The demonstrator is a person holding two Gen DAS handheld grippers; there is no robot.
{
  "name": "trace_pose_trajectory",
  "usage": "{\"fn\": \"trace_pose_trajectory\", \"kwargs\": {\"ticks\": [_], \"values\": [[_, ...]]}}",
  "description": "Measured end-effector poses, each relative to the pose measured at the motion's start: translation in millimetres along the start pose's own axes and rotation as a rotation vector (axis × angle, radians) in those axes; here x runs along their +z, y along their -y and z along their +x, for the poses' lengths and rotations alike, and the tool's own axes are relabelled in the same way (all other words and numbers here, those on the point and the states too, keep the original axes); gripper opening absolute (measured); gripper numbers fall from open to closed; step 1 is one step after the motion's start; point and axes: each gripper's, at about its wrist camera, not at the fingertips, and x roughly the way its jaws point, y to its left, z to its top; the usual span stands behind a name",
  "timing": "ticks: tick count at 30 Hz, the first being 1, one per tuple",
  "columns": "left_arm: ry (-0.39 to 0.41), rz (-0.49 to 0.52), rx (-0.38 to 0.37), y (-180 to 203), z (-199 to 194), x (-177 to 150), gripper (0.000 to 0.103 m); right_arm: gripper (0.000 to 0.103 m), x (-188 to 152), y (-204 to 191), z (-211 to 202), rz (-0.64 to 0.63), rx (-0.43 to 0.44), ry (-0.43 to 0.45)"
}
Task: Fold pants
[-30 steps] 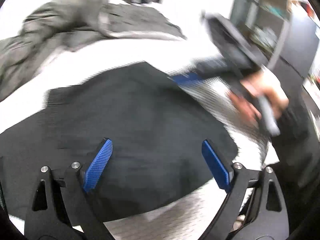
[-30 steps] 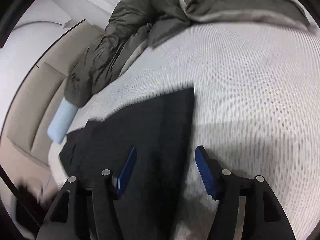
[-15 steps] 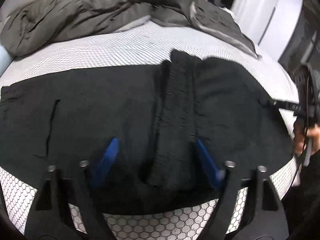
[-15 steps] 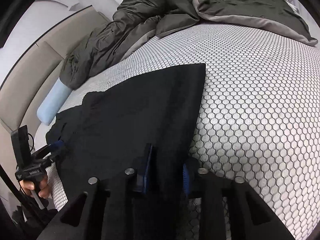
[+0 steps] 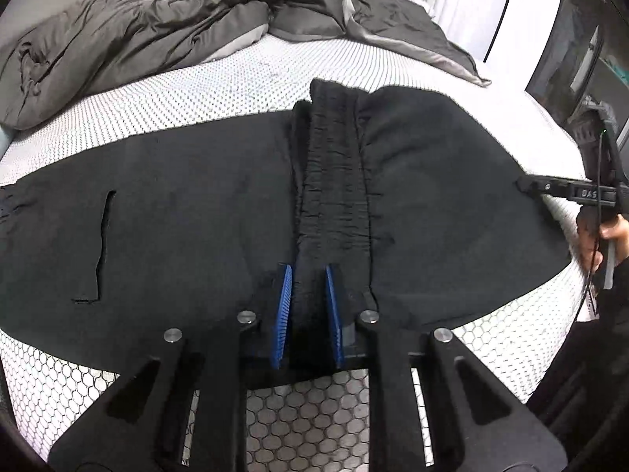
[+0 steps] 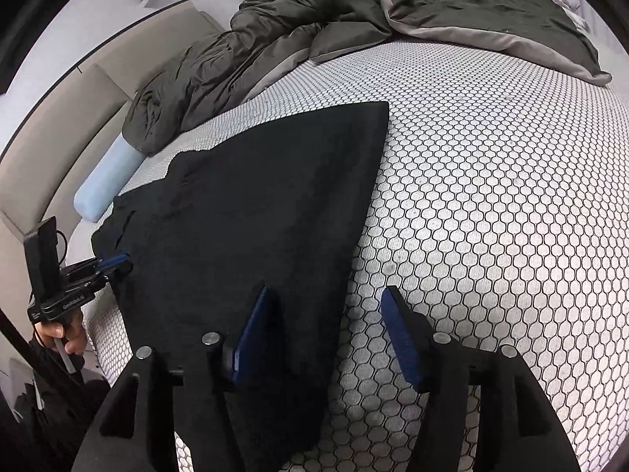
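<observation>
Bedroom scene: a white mattress with a black honeycomb print (image 6: 491, 204) carries a pair of black soft-knit pants (image 5: 196, 212) spread flat along its near edge, while a rumpled grey-green duvet (image 5: 165, 23) is heaped toward the far edge and a pale blue bolster (image 6: 106, 181) lies by the beige headboard. The left tongs (image 5: 307, 306) are closing on the gathered elastic waistband (image 5: 334, 181), whose ridge stands between the blue pads and looks already pinched. That hold suits a fold, since the thick band gives the firmest purchase for lifting the top of the garment. The right tongs (image 6: 326, 338) are opening, straddling the side edge of a pant leg near its hem, one pad over black cloth and the other over bare mattress; nothing is gripped. With one hand at each end, the person appears ready to bring the ends together.

A second ago the left tongs stood wide over plain fabric, away from the waistband, in a blurred view; half a second ago they framed the band loosely. The right tongs were nearly shut on the leg's edge half a second ago and have since let go.
</observation>
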Motion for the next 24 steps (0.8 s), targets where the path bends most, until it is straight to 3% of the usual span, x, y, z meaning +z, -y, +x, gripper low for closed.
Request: {"fn": "trace_pose_trajectory", "kwargs": {"ticks": [3, 5, 6, 11, 15, 16, 17, 18, 20, 24], "values": [[0.032, -0.011, 0.047, -2, -7, 4, 0.037, 0.062, -2, -2, -2, -0.003, -0.011, 0.000], [0.076, -0.049, 0.058, -7, -13, 13, 0.072, 0.062, -3, -5, -6, 0.005, -0.013, 0.006], [0.098, -0.069, 0.057, -9, -14, 20, 0.079, 0.063, -4, -7, -9, 0.004, -0.008, 0.012], [0.118, -0.156, 0.007, -10, 13, 85, 0.084, 0.065, -7, -11, -12, -0.012, 0.022, 0.013], [0.033, -0.182, -0.122, -6, 64, 137, 0.081, 0.065, -10, -4, -2, 0.010, 0.038, -0.023], [0.005, -0.199, -0.142, -6, 74, 142, 0.067, 0.066, -10, -3, -1, 0.012, 0.042, -0.026], [-0.044, -0.230, -0.181, -9, 87, 146, 0.045, 0.066, -10, -2, 0, 0.012, 0.051, -0.029], [-0.106, -0.247, -0.222, -11, 99, 148, 0.038, 0.066, -9, -1, 0, 0.013, 0.056, -0.031], [-0.109, -0.244, -0.223, -13, 102, 147, 0.023, 0.066, -8, 0, -2, 0.015, 0.062, -0.032], [-0.049, -0.217, -0.248, -19, 84, 146, 0.017, 0.066, -6, 0, -3, 0.016, 0.062, -0.037]]}}
